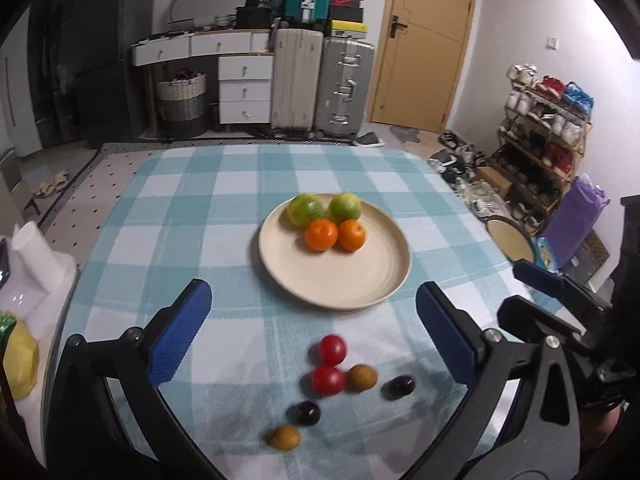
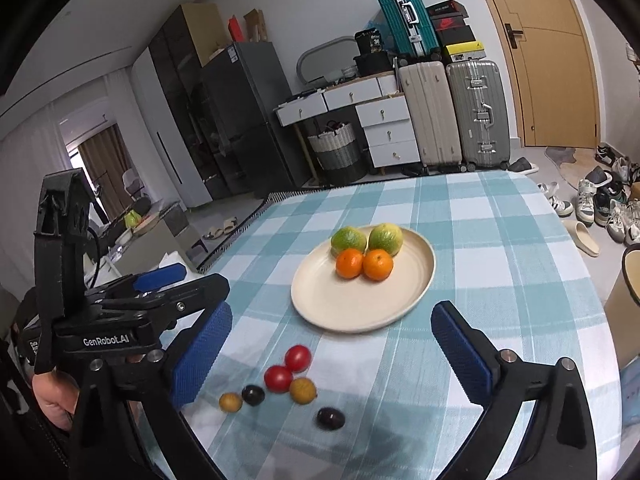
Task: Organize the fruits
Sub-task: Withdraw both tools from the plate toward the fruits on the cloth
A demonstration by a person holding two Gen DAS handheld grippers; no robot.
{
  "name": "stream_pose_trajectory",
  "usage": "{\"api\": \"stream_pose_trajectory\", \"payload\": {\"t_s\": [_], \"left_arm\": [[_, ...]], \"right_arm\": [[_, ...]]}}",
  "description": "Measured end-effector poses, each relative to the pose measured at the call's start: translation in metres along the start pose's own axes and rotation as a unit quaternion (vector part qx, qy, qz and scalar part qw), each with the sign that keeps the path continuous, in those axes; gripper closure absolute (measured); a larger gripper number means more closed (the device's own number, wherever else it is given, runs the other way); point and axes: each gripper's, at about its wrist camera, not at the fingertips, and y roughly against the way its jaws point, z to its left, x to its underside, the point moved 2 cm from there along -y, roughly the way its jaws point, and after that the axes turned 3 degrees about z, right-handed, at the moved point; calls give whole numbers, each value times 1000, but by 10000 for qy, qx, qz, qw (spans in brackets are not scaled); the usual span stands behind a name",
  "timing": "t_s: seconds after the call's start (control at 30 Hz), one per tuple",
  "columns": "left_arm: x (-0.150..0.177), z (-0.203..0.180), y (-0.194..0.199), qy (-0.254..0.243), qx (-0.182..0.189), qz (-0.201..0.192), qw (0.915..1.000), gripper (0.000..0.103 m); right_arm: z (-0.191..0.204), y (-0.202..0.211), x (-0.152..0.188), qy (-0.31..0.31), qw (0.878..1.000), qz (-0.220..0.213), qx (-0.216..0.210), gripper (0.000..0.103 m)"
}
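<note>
Fruits sit sorted by kind, citrus paired on the plate (image 1: 336, 276) at frame centre, small ones (image 1: 328, 380) loose lower down, while we hold left gripper (image 1: 312, 336) and right gripper (image 2: 332, 360) wide open, empty, apparently choosing.

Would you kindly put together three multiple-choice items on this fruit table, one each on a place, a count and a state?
1. Where do the two oranges lie?
A. on the plate
B. on the cloth beside the tomatoes
C. in the basket

2. How many small fruits lie loose on the tablecloth?
A. four
B. six
C. eight

3. How do the left tongs stand?
A. shut on a tomato
B. shut on nothing
C. open, empty

Key:
1 A: the oranges sit on the plate in front of two green citrus fruits.
2 B: two tomatoes, two brown fruits and two dark ones lie on the tablecloth.
3 C: the left tongs gape with nothing between the pads.
</note>
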Motion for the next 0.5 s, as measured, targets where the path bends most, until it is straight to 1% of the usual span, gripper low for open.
{"api": "stream_pose_trajectory", "payload": {"t_s": [0.23, 0.33, 0.5], "left_arm": [[33, 21, 1, 246, -186, 159, 9994, 1], [50, 30, -3, 267, -315, 328, 9986, 1], [71, 37, -14, 277, -286, 588, 9975, 1]], "right_arm": [[6, -1, 23, 14, 9998, 179, -28, 0], [6, -5, 33, -71, 9995, 290, -56, 0], [9, -10, 45, -58, 9991, 426, -29, 0]]}}
